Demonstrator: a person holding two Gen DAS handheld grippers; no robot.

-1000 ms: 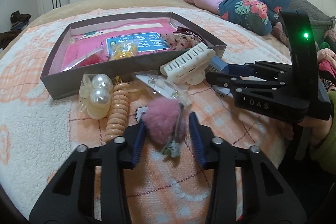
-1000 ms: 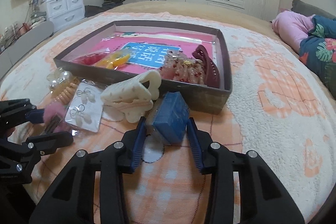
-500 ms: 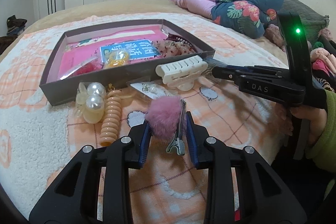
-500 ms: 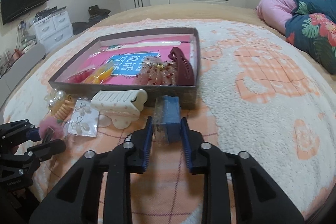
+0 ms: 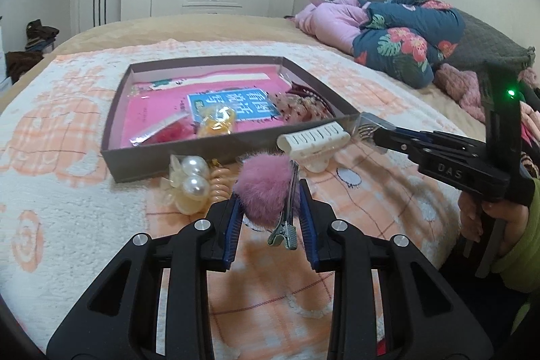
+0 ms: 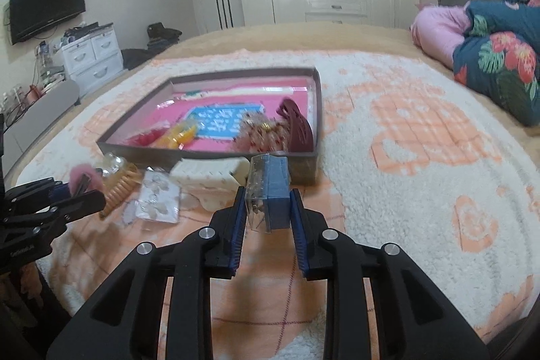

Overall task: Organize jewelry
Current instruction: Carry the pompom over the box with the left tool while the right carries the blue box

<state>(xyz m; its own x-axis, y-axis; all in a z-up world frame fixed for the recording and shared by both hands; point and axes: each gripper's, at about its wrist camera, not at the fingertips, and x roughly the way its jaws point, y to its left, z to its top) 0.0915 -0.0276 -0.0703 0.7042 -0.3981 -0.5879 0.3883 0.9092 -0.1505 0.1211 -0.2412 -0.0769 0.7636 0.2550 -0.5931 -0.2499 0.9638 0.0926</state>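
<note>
My left gripper (image 5: pixel 269 191) is shut on a pink pom-pom hair clip (image 5: pixel 266 188) and holds it above the blanket, in front of the shallow grey box (image 5: pixel 158 154). My right gripper (image 6: pixel 266 201) is shut on a small clear case with a blue insert (image 6: pixel 270 191), lifted near the box's front right corner (image 6: pixel 303 171). The case and the right gripper also show in the left wrist view (image 5: pixel 374 129). The box holds a pink card, red and yellow packets and a dark red claw clip (image 6: pixel 297 123).
On the blanket before the box lie a white claw clip (image 5: pixel 314 144), pearl hair ties (image 5: pixel 190 177), a peach coil tie (image 6: pixel 119 189) and an earring card (image 6: pixel 158 201). Folded floral and pink bedding (image 5: pixel 398 36) lies at the right.
Both grippers closed on their items and lifted them off the blanket: the left with the pom-pom clip, the right with the blue case. Both views rose and tilted up.
</note>
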